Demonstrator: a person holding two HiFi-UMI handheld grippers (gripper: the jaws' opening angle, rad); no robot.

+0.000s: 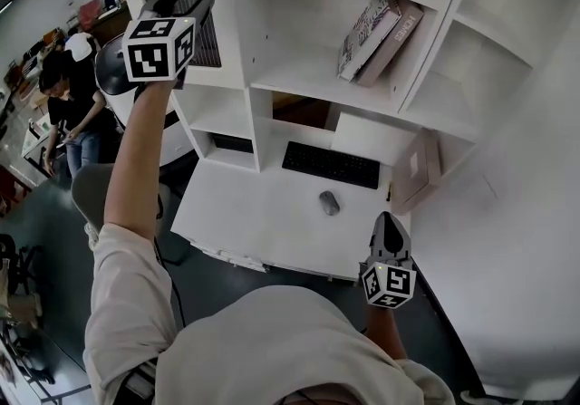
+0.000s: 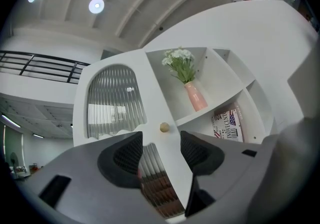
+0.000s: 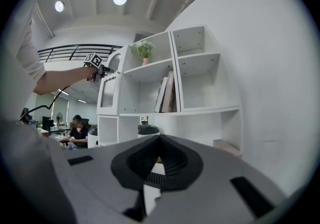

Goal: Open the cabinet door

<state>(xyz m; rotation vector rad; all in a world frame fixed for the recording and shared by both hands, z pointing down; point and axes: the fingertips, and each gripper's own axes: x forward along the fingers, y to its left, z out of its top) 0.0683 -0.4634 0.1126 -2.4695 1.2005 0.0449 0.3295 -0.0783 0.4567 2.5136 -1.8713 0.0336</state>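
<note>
Two pads on my left gripper (image 2: 161, 147) stand apart with nothing gripped, and the small round knob (image 2: 164, 127) sits just ahead of the gap. The cabinet door (image 2: 116, 98) (ribbed glass, beside the shelf with the pink vase (image 2: 196, 96)) looks shut. I judge this to be the approach step. Next I need to ease forward, centre the knob between the pads, close on it and pull outward along the hinge arc. My right gripper (image 3: 160, 140) hangs low over the desk (image 1: 263, 213), jaws together and empty.
</note>
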